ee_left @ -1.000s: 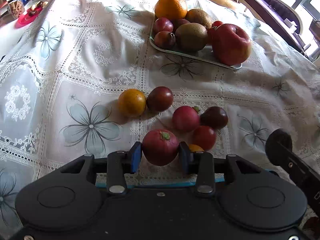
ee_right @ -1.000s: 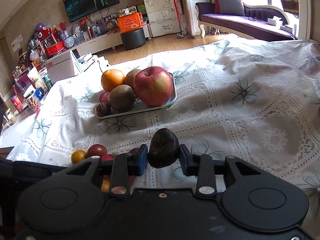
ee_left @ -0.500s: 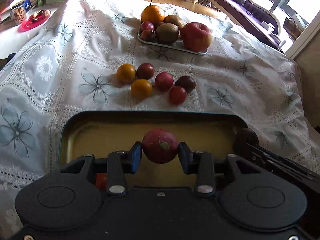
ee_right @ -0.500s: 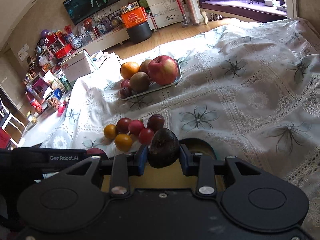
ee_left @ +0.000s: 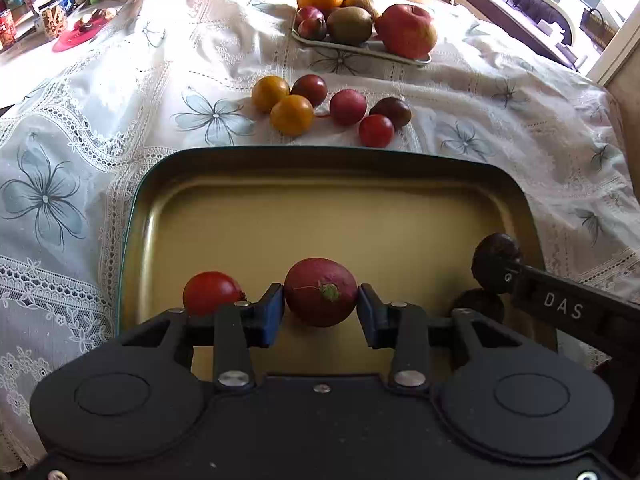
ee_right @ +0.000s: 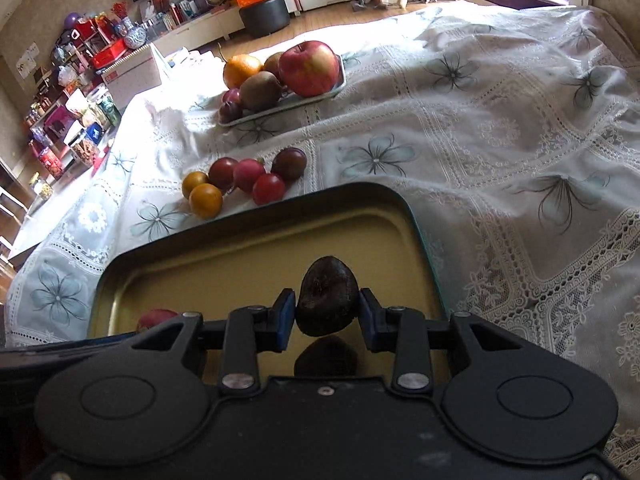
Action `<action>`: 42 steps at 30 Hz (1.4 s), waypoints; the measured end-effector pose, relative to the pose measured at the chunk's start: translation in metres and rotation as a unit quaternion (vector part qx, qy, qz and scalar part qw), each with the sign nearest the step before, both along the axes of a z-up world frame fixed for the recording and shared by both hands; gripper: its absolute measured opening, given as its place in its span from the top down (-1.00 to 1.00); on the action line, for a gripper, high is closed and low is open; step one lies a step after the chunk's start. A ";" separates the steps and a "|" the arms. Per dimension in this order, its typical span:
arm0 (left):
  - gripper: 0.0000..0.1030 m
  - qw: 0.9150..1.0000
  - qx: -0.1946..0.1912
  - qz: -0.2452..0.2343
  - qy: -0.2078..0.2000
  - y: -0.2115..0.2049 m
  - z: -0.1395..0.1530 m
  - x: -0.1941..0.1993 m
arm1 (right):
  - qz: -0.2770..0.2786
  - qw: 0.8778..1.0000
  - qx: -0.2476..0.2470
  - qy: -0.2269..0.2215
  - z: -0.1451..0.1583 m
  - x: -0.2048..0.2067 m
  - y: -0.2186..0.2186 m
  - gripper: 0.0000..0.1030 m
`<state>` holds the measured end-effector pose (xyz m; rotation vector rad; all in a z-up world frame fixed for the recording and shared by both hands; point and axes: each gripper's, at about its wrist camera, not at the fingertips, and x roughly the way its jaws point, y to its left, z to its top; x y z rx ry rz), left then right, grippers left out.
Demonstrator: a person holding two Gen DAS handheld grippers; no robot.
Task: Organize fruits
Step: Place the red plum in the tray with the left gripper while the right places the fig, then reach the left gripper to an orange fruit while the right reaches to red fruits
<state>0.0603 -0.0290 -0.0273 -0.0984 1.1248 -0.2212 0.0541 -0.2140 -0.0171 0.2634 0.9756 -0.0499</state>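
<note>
My left gripper point(ee_left: 321, 309) is shut on a red round fruit point(ee_left: 321, 292) and holds it low over the near part of a gold tray with a dark rim point(ee_left: 320, 216). A red tomato point(ee_left: 212, 292) lies in the tray to its left. My right gripper point(ee_right: 325, 313) is shut on a dark wrinkled fruit point(ee_right: 327, 295) just above the tray point(ee_right: 256, 256); it also shows at the right in the left wrist view point(ee_left: 496, 264). Several small loose fruits point(ee_left: 332, 104) lie on the cloth beyond the tray.
A pale plate point(ee_left: 360, 46) at the back holds an apple point(ee_left: 406, 30), kiwis, an orange and plums. The lace tablecloth point(ee_right: 500, 128) covers the table. Jars and a red dish point(ee_left: 76, 36) stand at the far left.
Both grippers have drawn back and lowered over the gold tray, each still holding its fruit. The tray and the tomato in it have come into fuller view.
</note>
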 end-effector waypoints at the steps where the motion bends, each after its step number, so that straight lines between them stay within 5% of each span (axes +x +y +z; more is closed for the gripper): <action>1: 0.07 1.000 0.002 0.001 0.001 0.000 -0.001 -0.001 | -0.002 1.000 -0.001 0.004 -0.002 -0.001 -0.001 0.30; 13: 0.07 1.000 0.014 0.004 -0.017 -0.001 0.005 -0.008 | 0.000 1.000 -0.029 -0.010 0.005 -0.007 0.002 0.28; 31: 0.07 1.000 0.012 0.022 0.009 0.007 -0.002 -0.008 | 0.001 1.000 -0.029 0.003 0.003 -0.007 0.005 0.25; 42: 0.06 1.000 0.019 0.023 -0.002 0.010 0.006 -0.006 | 0.014 0.995 -0.094 0.026 0.011 -0.003 0.010 -0.09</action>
